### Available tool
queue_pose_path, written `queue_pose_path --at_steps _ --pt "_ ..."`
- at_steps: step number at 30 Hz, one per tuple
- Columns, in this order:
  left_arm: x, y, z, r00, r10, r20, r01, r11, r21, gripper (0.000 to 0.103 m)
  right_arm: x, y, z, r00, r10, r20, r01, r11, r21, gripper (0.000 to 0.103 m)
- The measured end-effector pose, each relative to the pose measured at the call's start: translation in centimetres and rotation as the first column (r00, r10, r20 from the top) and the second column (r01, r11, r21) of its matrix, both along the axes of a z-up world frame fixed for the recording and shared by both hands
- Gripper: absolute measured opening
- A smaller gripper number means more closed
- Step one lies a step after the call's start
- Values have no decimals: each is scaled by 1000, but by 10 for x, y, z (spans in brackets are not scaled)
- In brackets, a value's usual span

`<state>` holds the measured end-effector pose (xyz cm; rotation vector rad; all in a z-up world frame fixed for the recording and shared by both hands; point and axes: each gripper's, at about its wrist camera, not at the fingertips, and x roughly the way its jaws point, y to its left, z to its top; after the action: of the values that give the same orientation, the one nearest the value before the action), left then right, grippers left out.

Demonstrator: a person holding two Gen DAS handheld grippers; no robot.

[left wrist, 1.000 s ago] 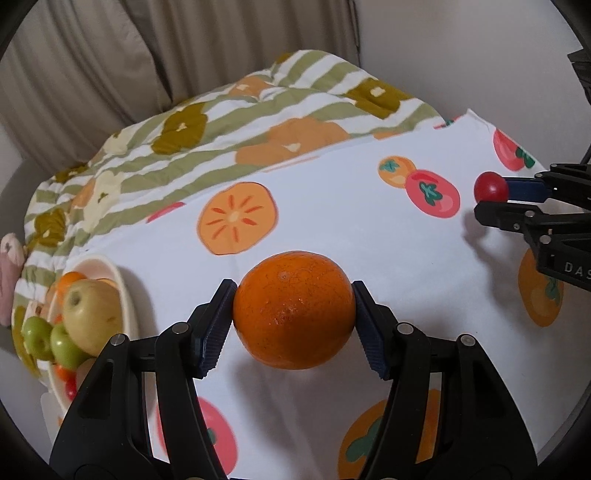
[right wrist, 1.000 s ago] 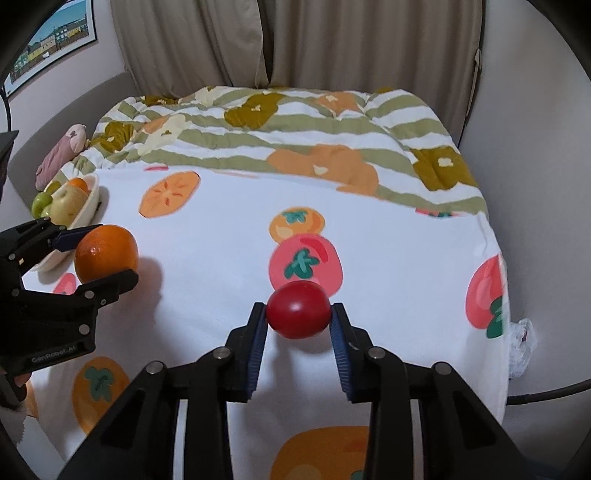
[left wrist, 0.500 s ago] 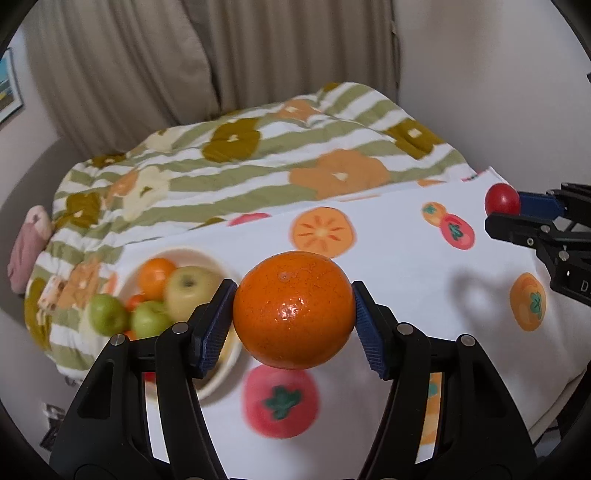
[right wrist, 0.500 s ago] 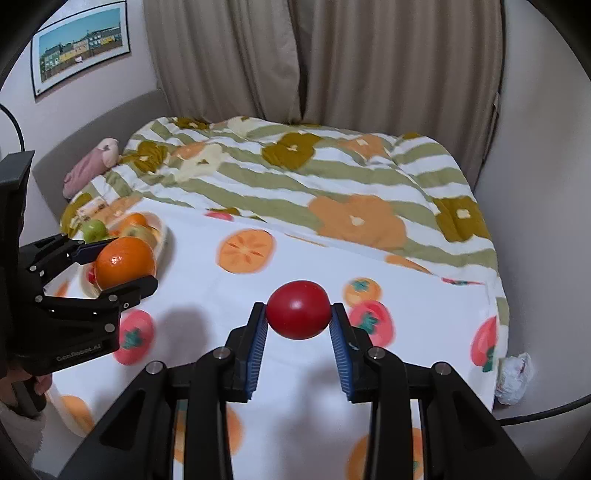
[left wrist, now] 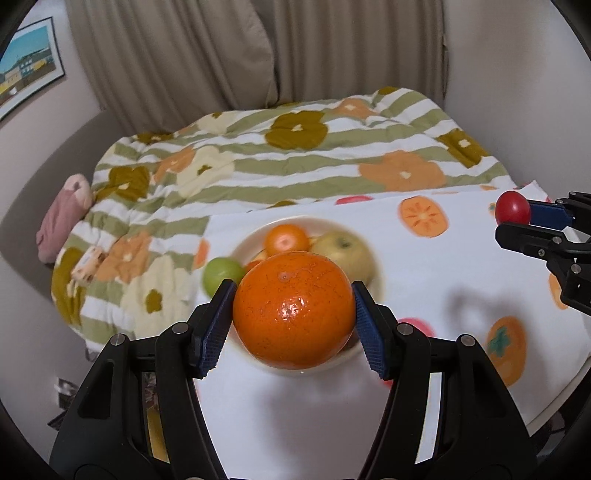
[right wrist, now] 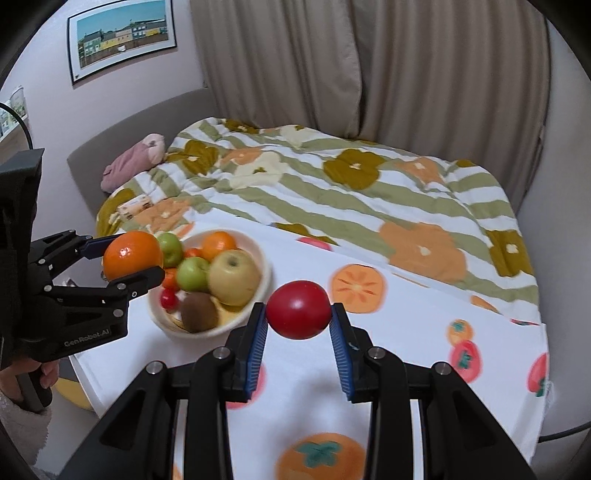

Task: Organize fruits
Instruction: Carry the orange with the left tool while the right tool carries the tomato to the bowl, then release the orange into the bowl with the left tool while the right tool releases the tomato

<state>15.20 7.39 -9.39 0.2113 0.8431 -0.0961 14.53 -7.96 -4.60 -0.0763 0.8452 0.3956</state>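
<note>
Both loads have been carried up and across toward the fruit bowl: orange pinched in left gripper fingers above the bowl, red tomato pinched in right gripper just beside it, so release is judged next.

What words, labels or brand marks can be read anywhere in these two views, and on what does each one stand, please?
"GenRobot.AI": pale lettering on the black body of the left gripper, seen in the right wrist view.
Small box on the striped quilt: print too blurred to read.
Framed picture on the wall: no legible text.
</note>
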Motion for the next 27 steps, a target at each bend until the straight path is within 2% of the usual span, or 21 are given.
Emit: queue_pose_path --at_steps 5,10,20,27 --pt "8 36 -21 999 -4 -41 4 1000 3 67 7 41 -14 1000 11 -23 -11 1000 6 32" --pt "15 60 -41 996 -45 -73 45 999 -1 67 11 72 -32 998 3 -56 -3 1000 3 32" --pt "25 47 -67 979 -187 -80 188 982 4 67 20 96 -57 994 -56 -99 55 998 -10 32" --pt "23 39 -75 969 -230 -86 230 973 -3 67 23 98 -61 991 -84 -108 83 996 -18 32"
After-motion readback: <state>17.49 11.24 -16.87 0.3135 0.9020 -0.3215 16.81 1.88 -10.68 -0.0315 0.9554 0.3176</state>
